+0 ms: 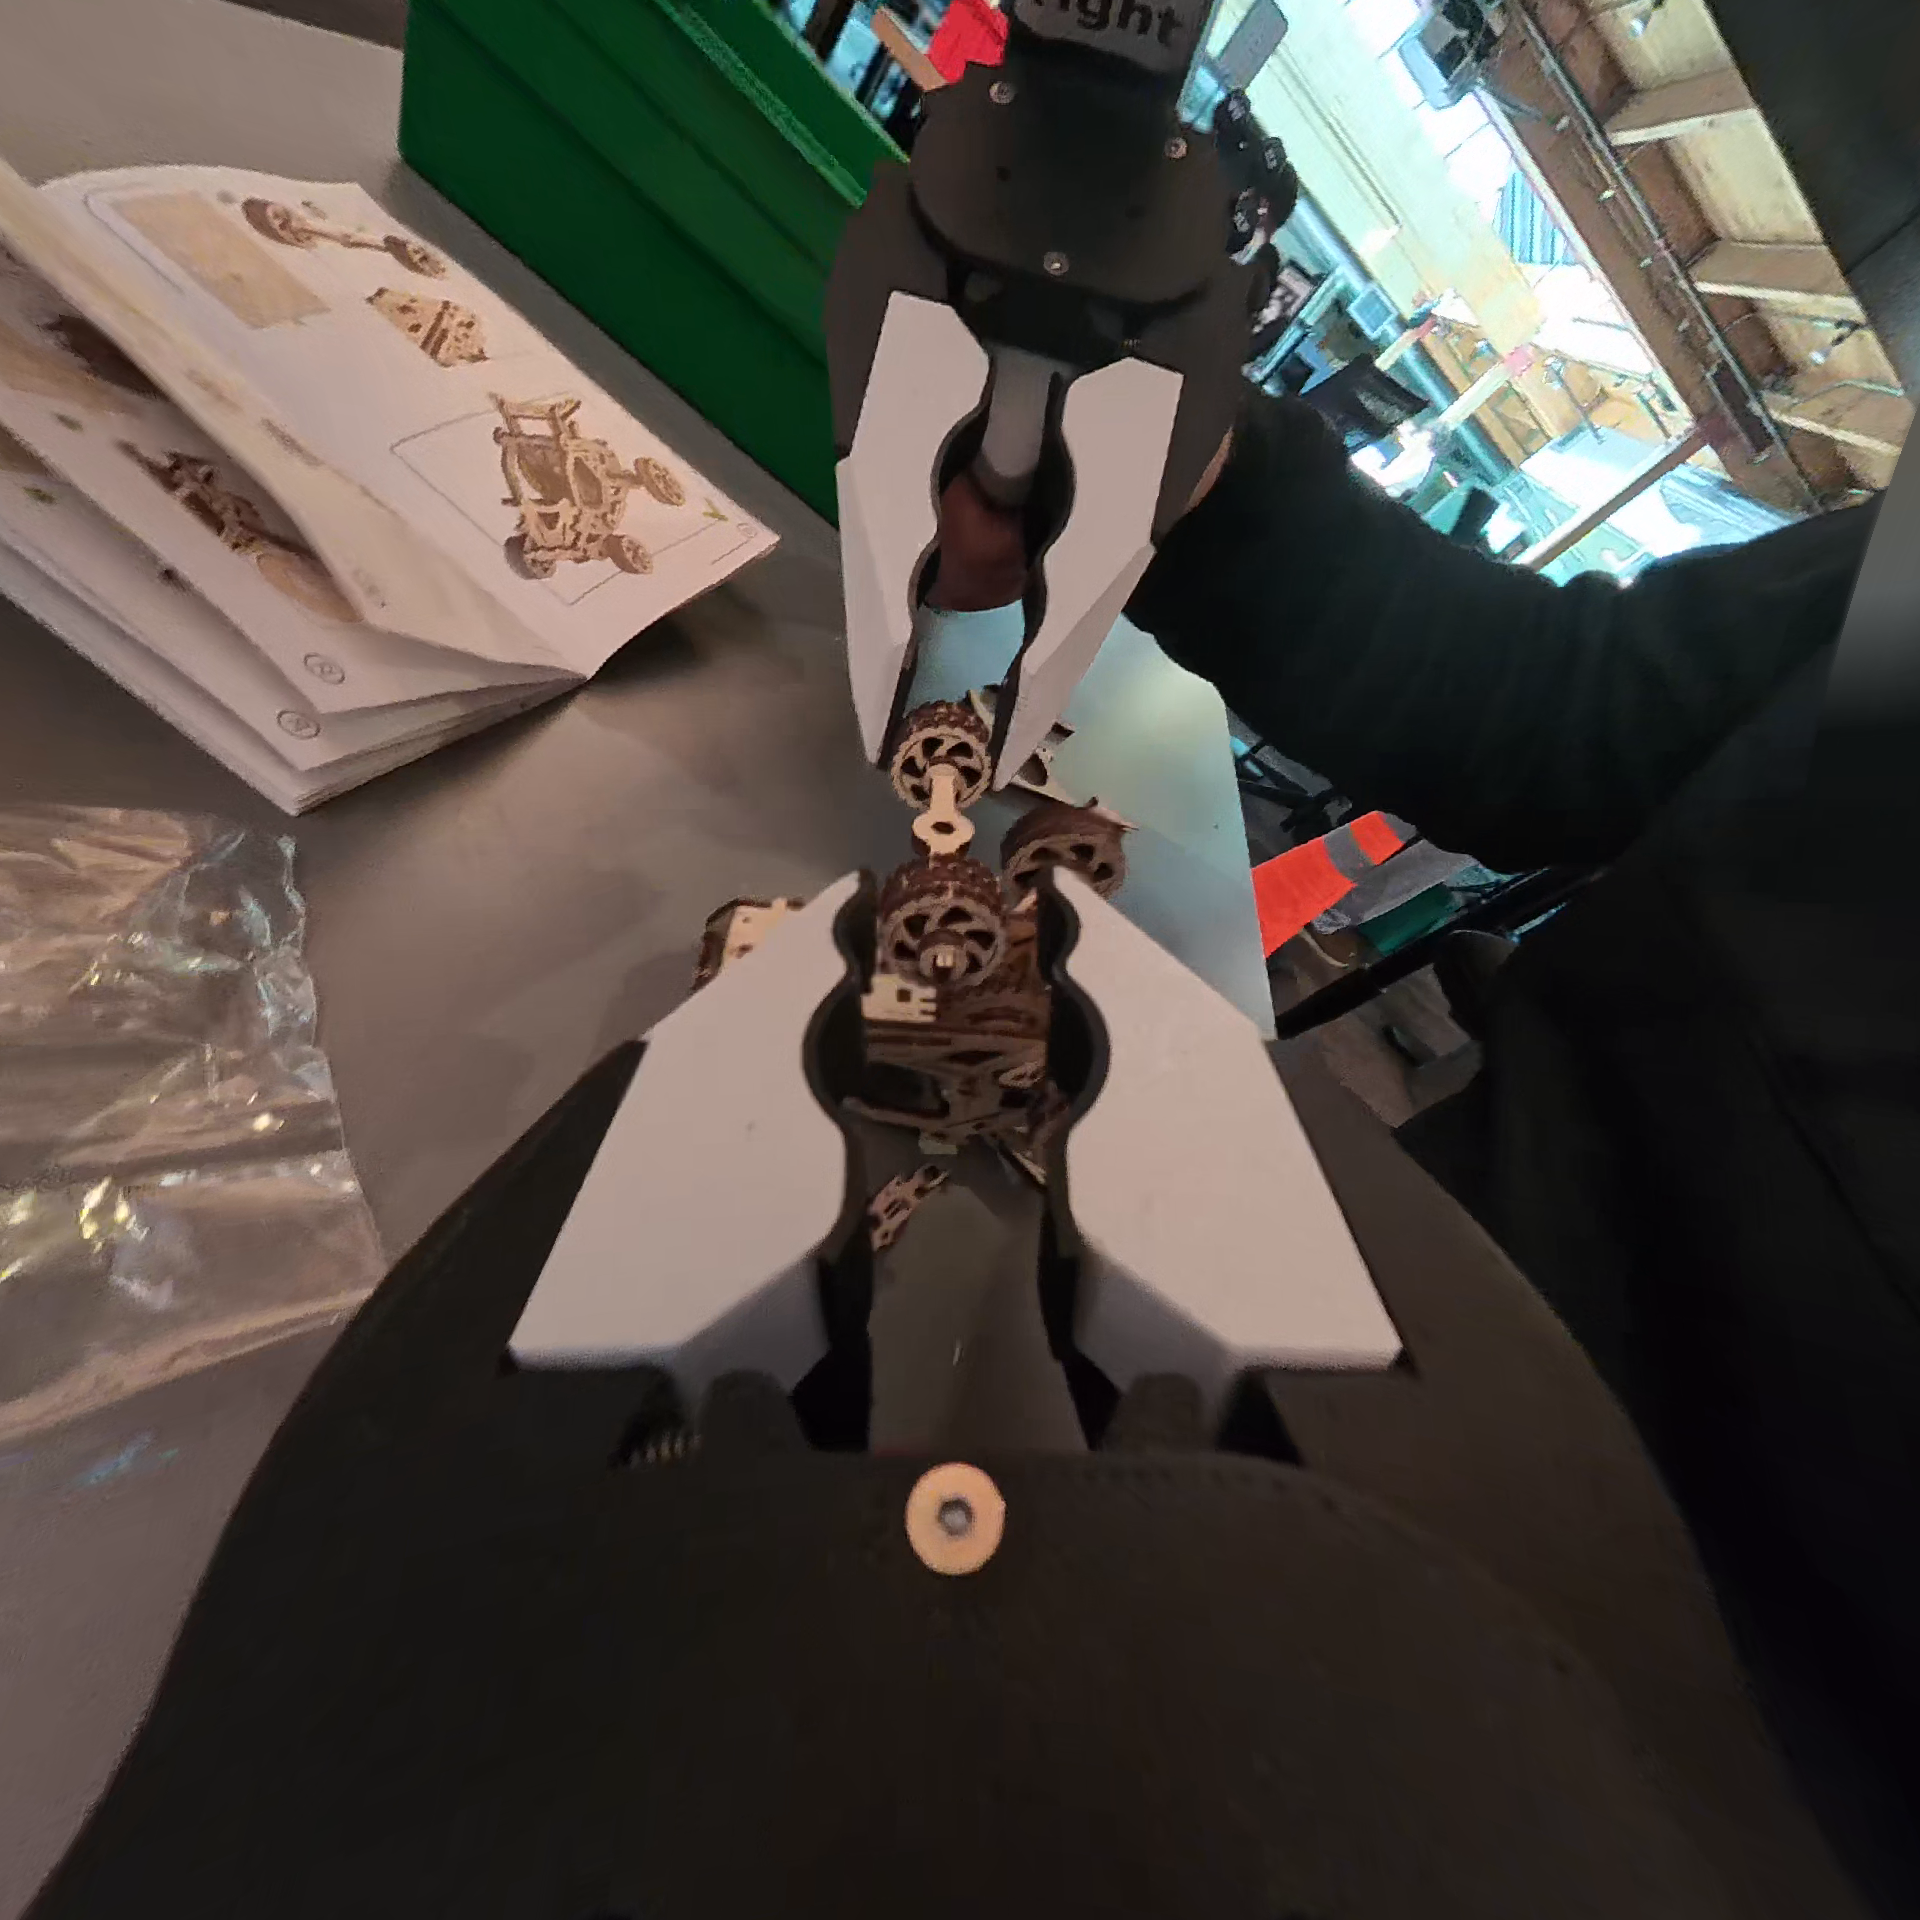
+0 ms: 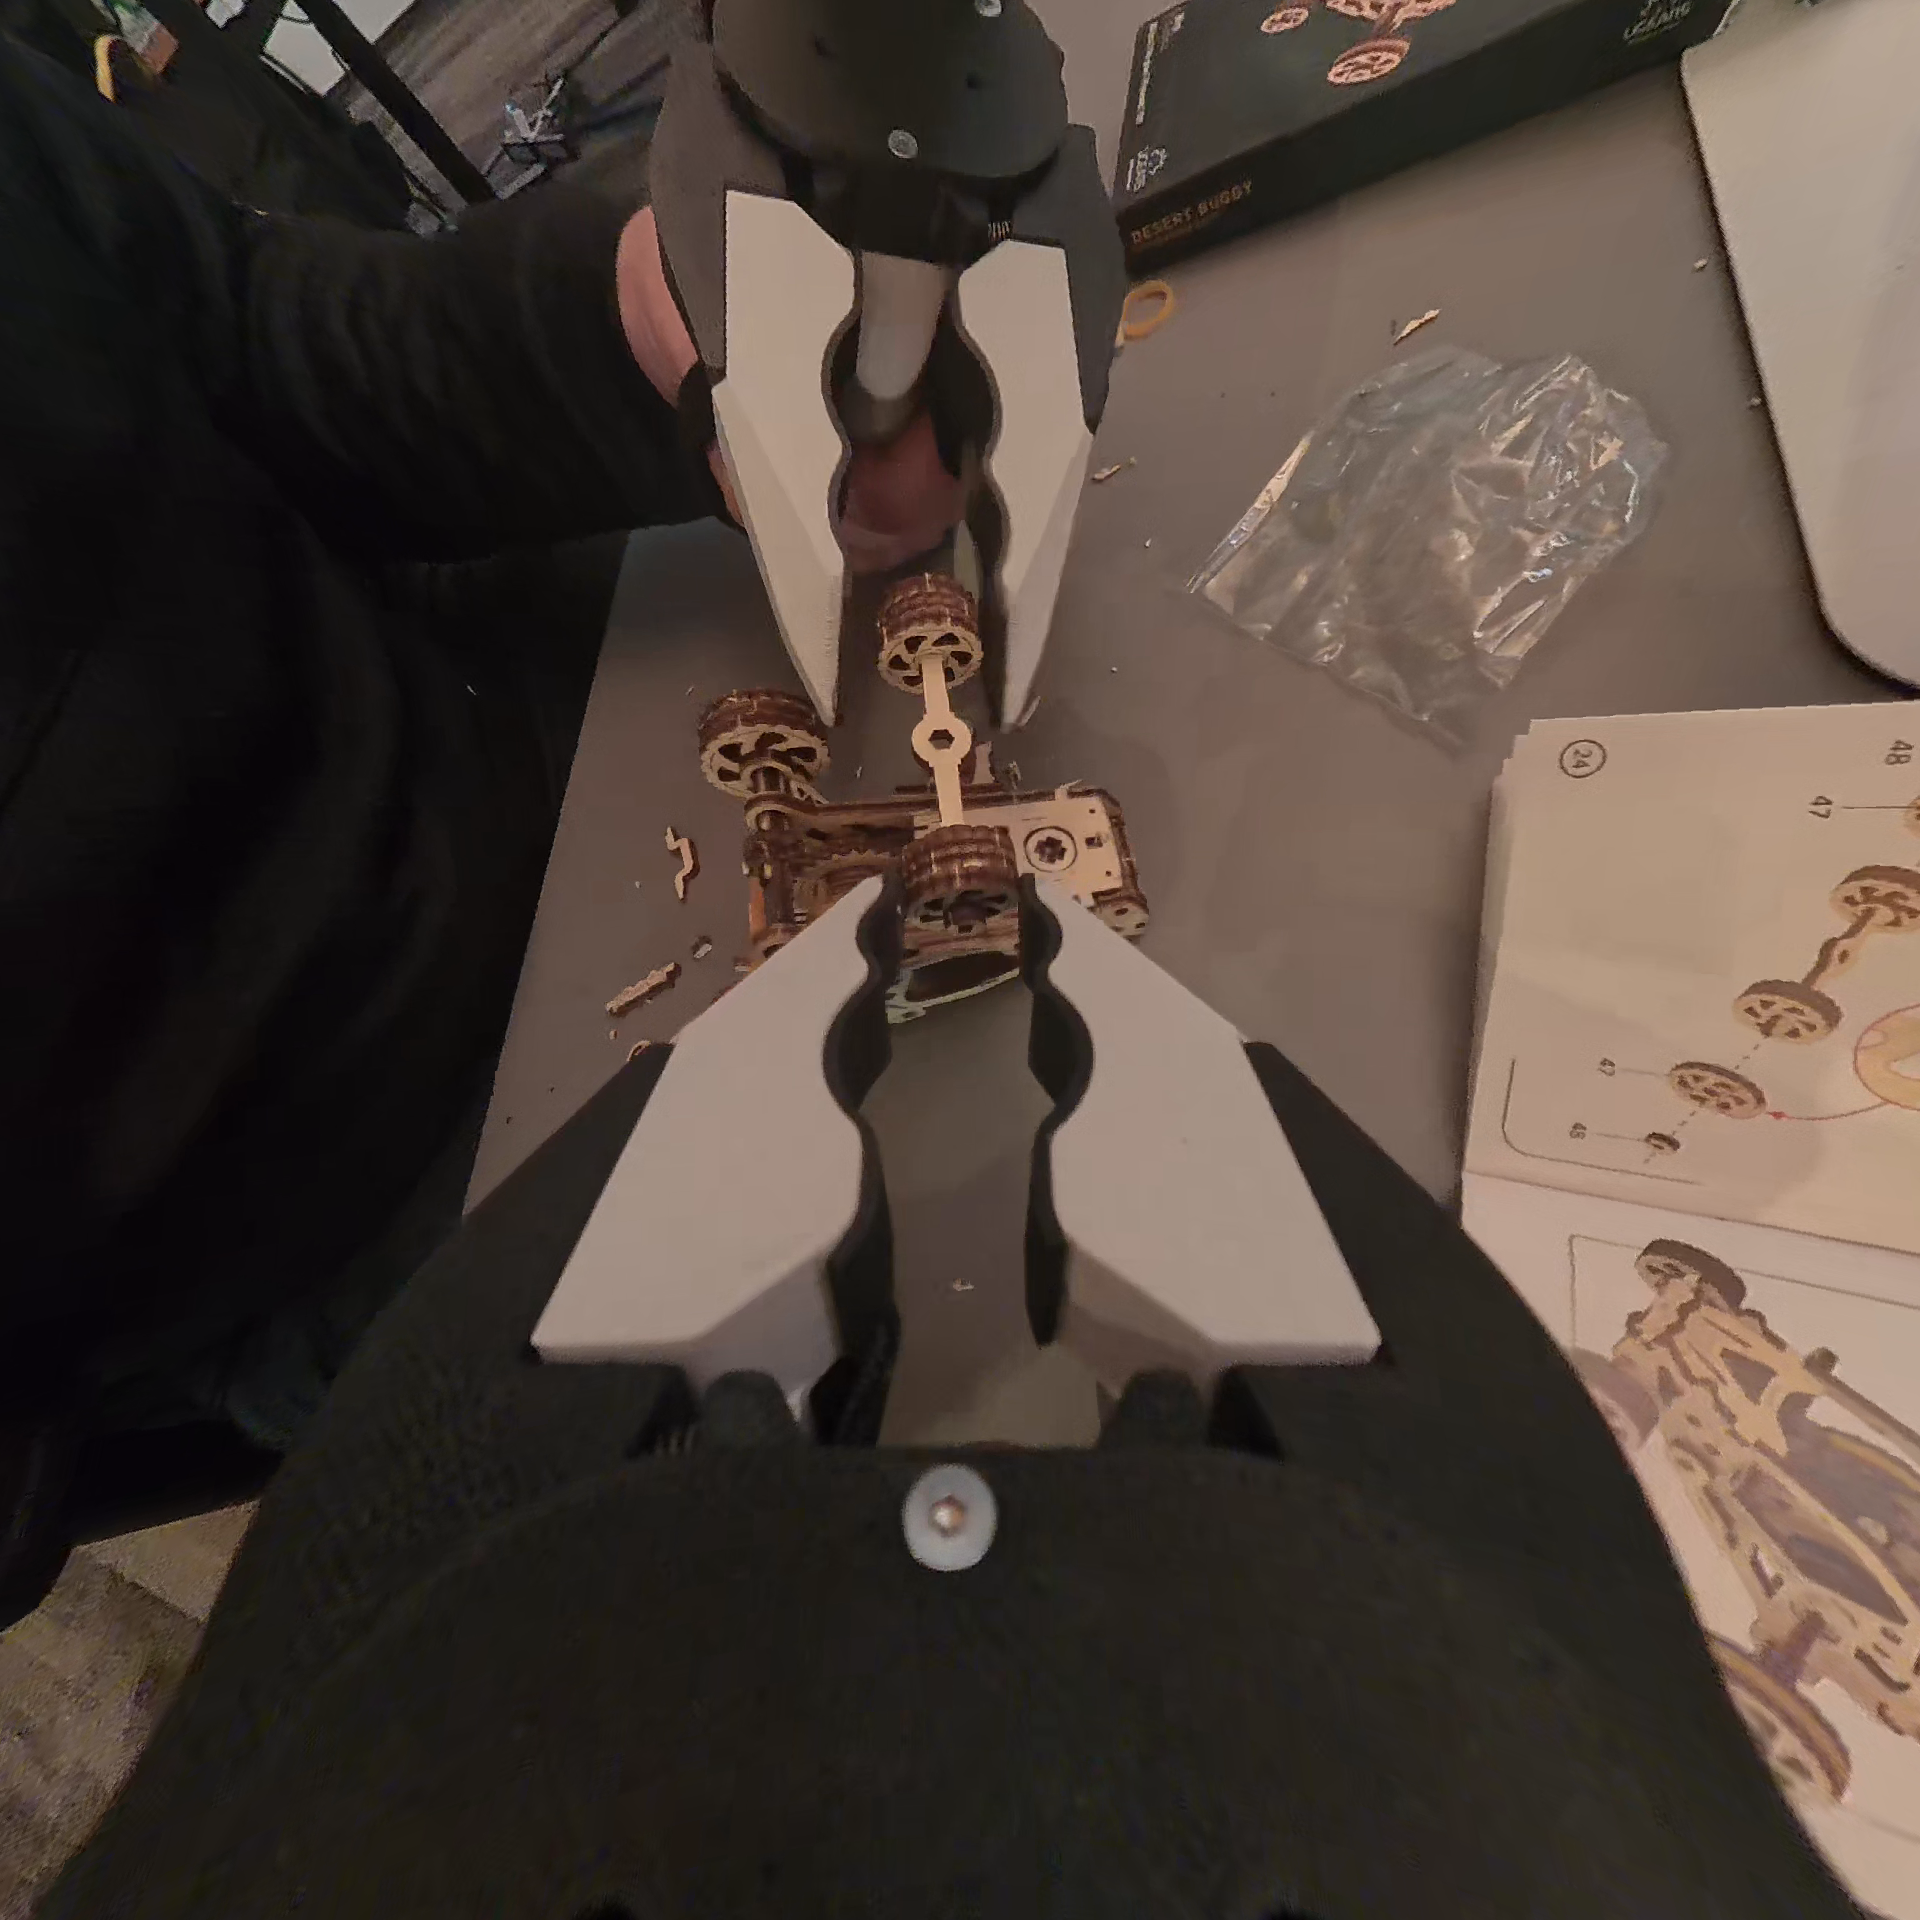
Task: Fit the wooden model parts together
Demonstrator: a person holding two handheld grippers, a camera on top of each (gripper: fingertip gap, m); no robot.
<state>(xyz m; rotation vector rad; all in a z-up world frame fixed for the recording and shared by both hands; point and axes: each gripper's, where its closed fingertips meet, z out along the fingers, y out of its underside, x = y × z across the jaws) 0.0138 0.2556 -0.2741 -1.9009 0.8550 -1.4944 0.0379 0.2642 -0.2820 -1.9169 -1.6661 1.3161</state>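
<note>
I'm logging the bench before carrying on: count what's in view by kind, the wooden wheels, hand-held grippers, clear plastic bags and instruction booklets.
Wooden wheels: 3
Hand-held grippers: 2
Clear plastic bags: 1
Instruction booklets: 1
Total: 7

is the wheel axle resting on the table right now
No, the wheel axle is held in the air between the left gripper and right gripper.

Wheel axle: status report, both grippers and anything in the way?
Left gripper and right gripper each shut on a wheel of the wheel axle, held above the buggy chassis. Wood scraps alongside, not obstructing.
</note>
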